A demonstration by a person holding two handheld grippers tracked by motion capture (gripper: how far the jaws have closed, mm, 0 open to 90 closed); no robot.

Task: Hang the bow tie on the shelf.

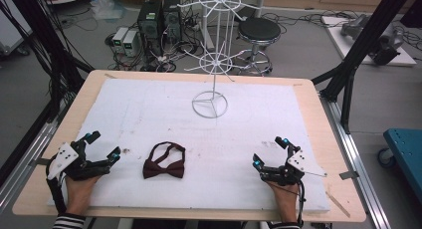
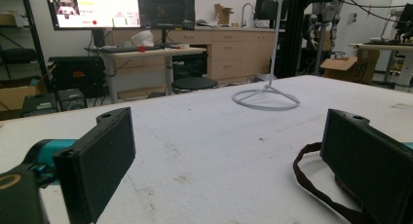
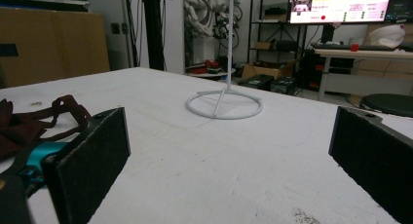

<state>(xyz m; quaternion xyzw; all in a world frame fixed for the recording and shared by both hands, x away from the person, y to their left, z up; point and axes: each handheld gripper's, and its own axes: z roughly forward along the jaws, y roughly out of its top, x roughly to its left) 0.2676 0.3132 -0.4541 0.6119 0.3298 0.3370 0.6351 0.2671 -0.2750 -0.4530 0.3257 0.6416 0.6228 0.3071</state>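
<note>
the bow tie (image 1: pixel 164 162) lies between the spread left tongs (image 1: pixel 103 145) and spread right tongs (image 1: pixel 268 151), nearer the left.

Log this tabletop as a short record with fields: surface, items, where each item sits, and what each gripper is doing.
surface: wooden table covered by a white sheet
items: dark red bow tie; white wire rack
bow tie position: flat on the sheet near the front edge, between the grippers, closer to the left one
rack position: upright at the far middle, on its ring base
left gripper: open, holding nothing, low at the front left
right gripper: open, holding nothing, low at the front right
</note>
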